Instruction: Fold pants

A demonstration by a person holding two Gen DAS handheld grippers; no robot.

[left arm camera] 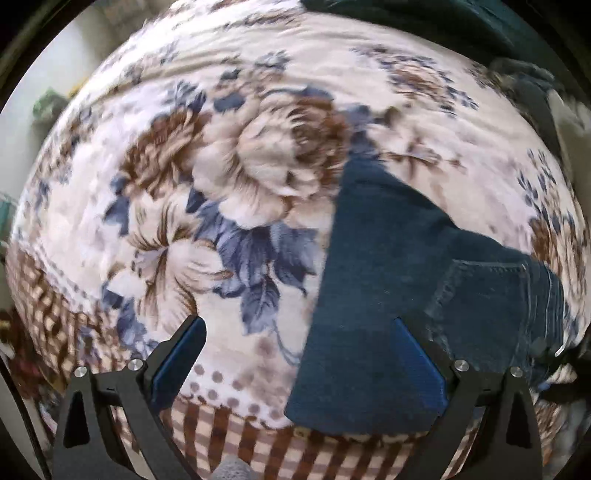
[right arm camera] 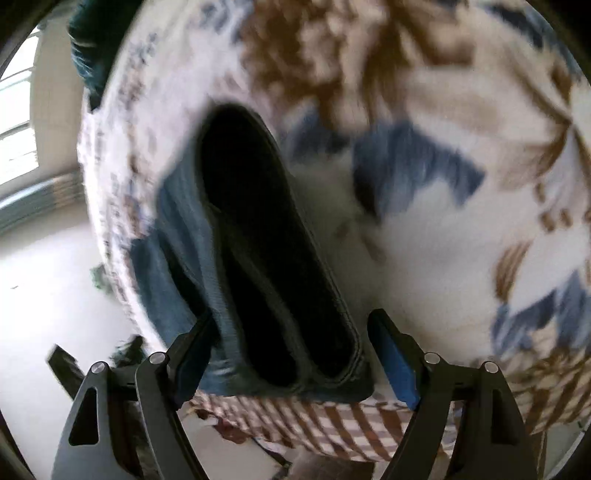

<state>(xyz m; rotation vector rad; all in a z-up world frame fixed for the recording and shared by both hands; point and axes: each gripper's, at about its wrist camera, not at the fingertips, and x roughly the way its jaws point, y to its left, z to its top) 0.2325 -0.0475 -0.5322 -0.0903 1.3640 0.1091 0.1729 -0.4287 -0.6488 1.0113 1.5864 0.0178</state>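
Observation:
Dark blue jeans (left arm camera: 402, 295) lie on a floral blanket, folded, with a back pocket at the right. My left gripper (left arm camera: 299, 332) is open above the blanket; its right finger overlaps the jeans' lower edge, its left finger is over bare blanket. In the right wrist view the jeans (right arm camera: 266, 258) appear as a thick folded bundle with the waistband edge facing the camera. My right gripper (right arm camera: 291, 339) is open, its fingers standing on either side of the bundle's near end, not closed on it.
The floral blanket (left arm camera: 221, 166) covers the bed, with a brown checked border (left arm camera: 258, 446) at the near edge. A dark green cloth (left arm camera: 406, 22) lies at the far end. The white floor (right arm camera: 48, 295) and a window (right arm camera: 18, 122) lie to the left of the bed.

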